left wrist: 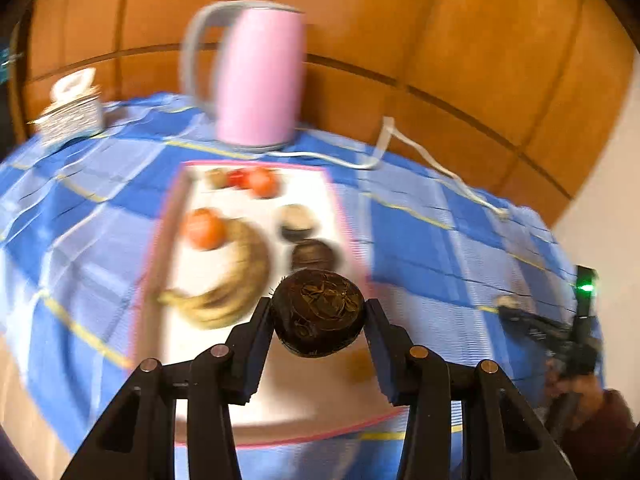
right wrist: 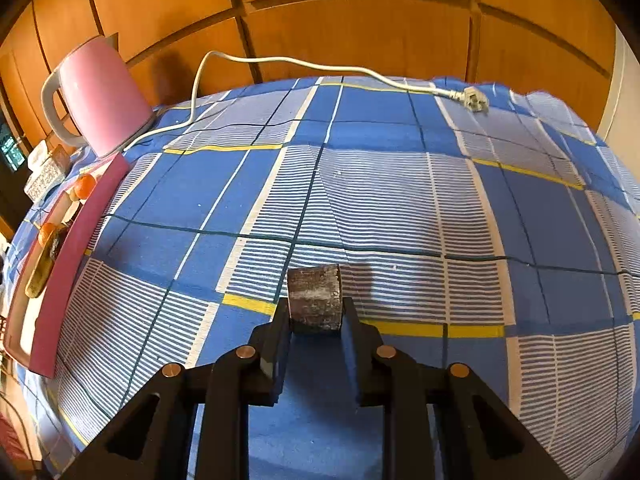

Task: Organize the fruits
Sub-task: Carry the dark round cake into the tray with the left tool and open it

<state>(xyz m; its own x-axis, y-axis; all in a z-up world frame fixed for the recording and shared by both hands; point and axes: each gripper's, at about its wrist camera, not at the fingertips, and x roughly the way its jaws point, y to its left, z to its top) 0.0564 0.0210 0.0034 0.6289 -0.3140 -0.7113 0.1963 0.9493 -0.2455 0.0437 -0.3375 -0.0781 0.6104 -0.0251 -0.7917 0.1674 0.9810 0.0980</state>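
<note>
Black fingers of the left gripper (left wrist: 319,322) pinch a dark, round, rough-skinned fruit (left wrist: 319,314) from both sides, holding it above the near end of a white tray (left wrist: 304,392) with a pink rim. Farther along the tray lie a bunch of bananas (left wrist: 228,284), an orange fruit (left wrist: 204,228) touching it, two dark round pieces (left wrist: 312,254) on the right, and a cluster of red fruits (left wrist: 256,180) at the far end; this view is blurred.

Right of the tray, the right gripper (right wrist: 316,312) is pressed together on a small dark cylindrical piece (right wrist: 315,298), held just over the blue checked tablecloth (right wrist: 400,200), whose squares carry white stripes and yellow lines. The cloth covers the whole table.

Beyond the tray stands a pink kettle (left wrist: 260,80) with a grey handle; its white cord (right wrist: 320,66) trails right across the cloth to a loose plug (right wrist: 474,100). A patterned tissue box (left wrist: 70,114) sits at the far left. Orange-brown wooden panelling (right wrist: 360,20) closes the room behind the table.
</note>
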